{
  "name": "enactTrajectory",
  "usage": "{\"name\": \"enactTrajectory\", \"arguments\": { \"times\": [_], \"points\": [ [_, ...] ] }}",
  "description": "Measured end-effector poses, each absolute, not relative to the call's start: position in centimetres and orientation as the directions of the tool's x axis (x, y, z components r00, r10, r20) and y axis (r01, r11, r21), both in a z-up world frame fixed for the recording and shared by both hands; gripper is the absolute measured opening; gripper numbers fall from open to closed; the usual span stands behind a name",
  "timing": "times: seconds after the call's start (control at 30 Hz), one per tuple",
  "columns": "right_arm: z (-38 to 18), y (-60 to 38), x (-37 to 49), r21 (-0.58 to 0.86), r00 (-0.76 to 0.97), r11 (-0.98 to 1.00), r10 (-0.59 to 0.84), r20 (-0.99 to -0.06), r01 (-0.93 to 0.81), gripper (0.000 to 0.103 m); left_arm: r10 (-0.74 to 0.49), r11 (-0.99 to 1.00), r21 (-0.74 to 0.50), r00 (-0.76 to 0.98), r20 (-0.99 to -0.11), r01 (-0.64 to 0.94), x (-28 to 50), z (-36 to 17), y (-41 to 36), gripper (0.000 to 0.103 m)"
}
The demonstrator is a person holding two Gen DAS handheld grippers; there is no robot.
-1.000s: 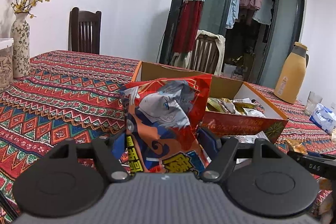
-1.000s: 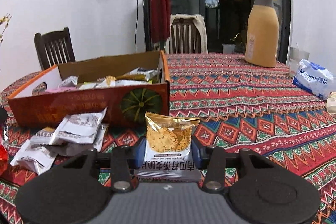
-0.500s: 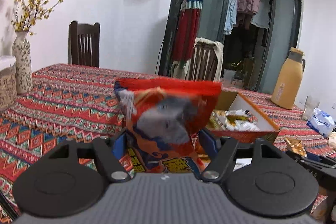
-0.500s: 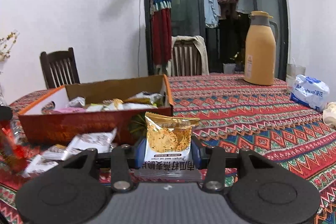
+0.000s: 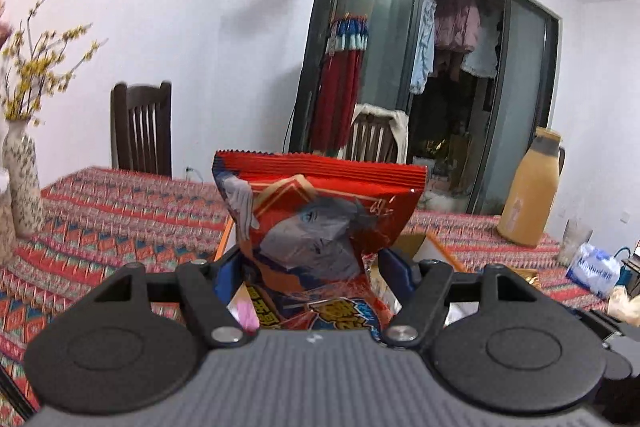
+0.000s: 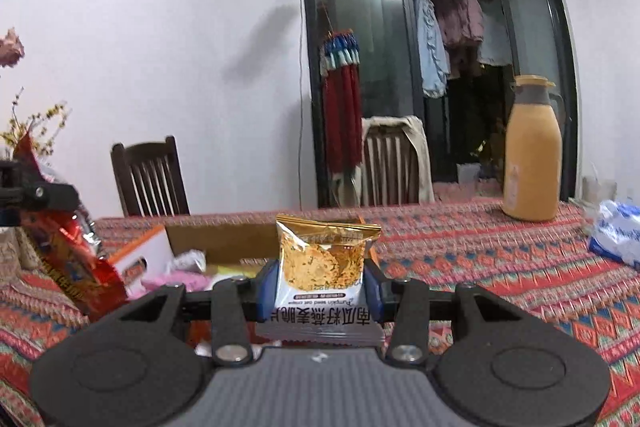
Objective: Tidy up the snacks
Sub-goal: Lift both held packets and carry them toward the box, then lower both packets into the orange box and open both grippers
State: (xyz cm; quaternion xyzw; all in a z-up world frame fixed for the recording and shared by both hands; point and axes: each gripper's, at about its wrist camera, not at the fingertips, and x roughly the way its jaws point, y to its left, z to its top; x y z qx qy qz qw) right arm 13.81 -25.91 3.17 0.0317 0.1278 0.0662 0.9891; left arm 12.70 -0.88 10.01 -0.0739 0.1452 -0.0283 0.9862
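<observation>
We carry one packet per tool, the left tool (image 5: 310, 277) clamped on the red snack bag (image 5: 316, 227) and the right tool (image 6: 320, 289) on the gold crisp packet (image 6: 325, 259), both held upright above the cardboard box (image 6: 224, 243) mid-bench, presumably for dropping in.

A tan thermos (image 6: 531, 163) stands on the patterned tablecloth (image 6: 480, 267) near two chairs (image 6: 150, 175).

Upright red cartoon-printed snack bag (image 5: 316, 223) and small gold cracker packet (image 6: 326, 263), above an open cardboard box (image 6: 224, 241).
</observation>
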Motion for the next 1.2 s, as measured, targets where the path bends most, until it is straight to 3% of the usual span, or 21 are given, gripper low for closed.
{"name": "enactTrajectory", "arguments": {
  "times": [0.43,0.63,0.8,1.0,1.1,1.17,1.2],
  "points": [
    [6.6,-23.5,21.2,0.052,0.967,0.985,0.171,-0.189,-0.164,0.043,-0.055,0.986,-0.167,0.963,-0.263,0.011,20.0,12.2,-2.0,0.072],
    [4.4,-22.7,25.0,0.051,0.955,0.985,0.172,-0.242,-0.164,0.043,-0.013,0.983,-0.179,0.958,-0.288,-0.04,24.5,9.0,-1.4,0.071],
    [2.9,-22.4,26.0,0.055,0.938,0.983,0.184,-0.295,-0.176,0.043,-0.03,0.981,-0.188,0.925,-0.378,-0.045,26.8,6.5,-0.4,0.07],
    [2.1,-21.5,26.1,0.038,0.93,0.984,0.178,-0.321,-0.176,0.043,-0.012,0.982,-0.177,0.926,-0.379,-0.06,26.8,5.9,-0.1,0.07],
    [2.0,-21.4,26.3,0.035,0.926,0.984,0.179,-0.333,-0.177,0.043,0.004,0.983,-0.168,0.927,-0.375,-0.072,26.6,5.7,-0.4,0.075],
    [1.7,-21.3,26.5,0.035,0.92,0.983,0.18,-0.349,-0.179,0.045,0.016,0.982,-0.171,0.93,-0.367,-0.084,26.4,5.7,-0.3,0.085],
    [1.6,-21.4,26.6,0.039,0.917,0.984,0.178,-0.356,-0.175,0.053,0.02,0.98,-0.179,0.931,-0.364,-0.091,26.5,6.0,-0.4,0.09]
  ]
}}
